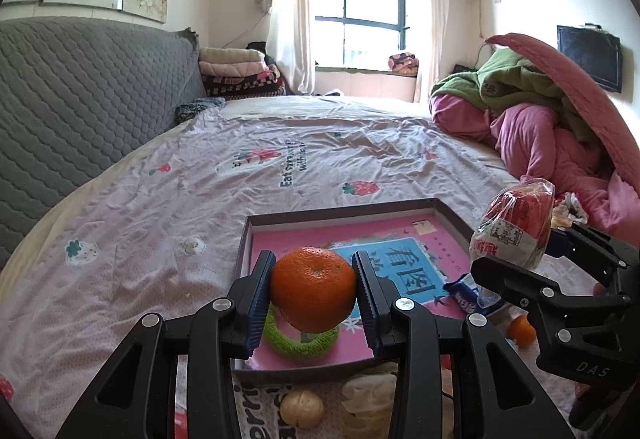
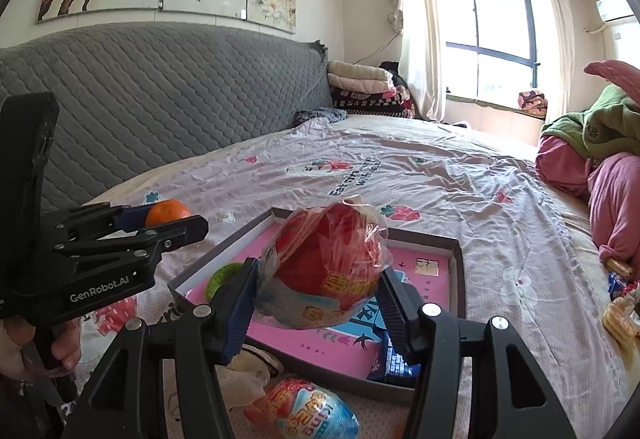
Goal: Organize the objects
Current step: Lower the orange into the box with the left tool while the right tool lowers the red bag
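Left gripper angles slightly downward, pinching a tangerine, stem end facing the camera, above the tray's near-left corner. Right gripper likewise clamps a bagged red snack, knotted top tilted up and away, over the tray.

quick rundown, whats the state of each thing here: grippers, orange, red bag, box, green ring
left hand-held gripper: shut on the orange
orange: held, lifted over the box
right hand-held gripper: shut on the red snack bag
red snack bag: held, lifted over the box
box: open, lidless, on the bed
green ring: lying in the box
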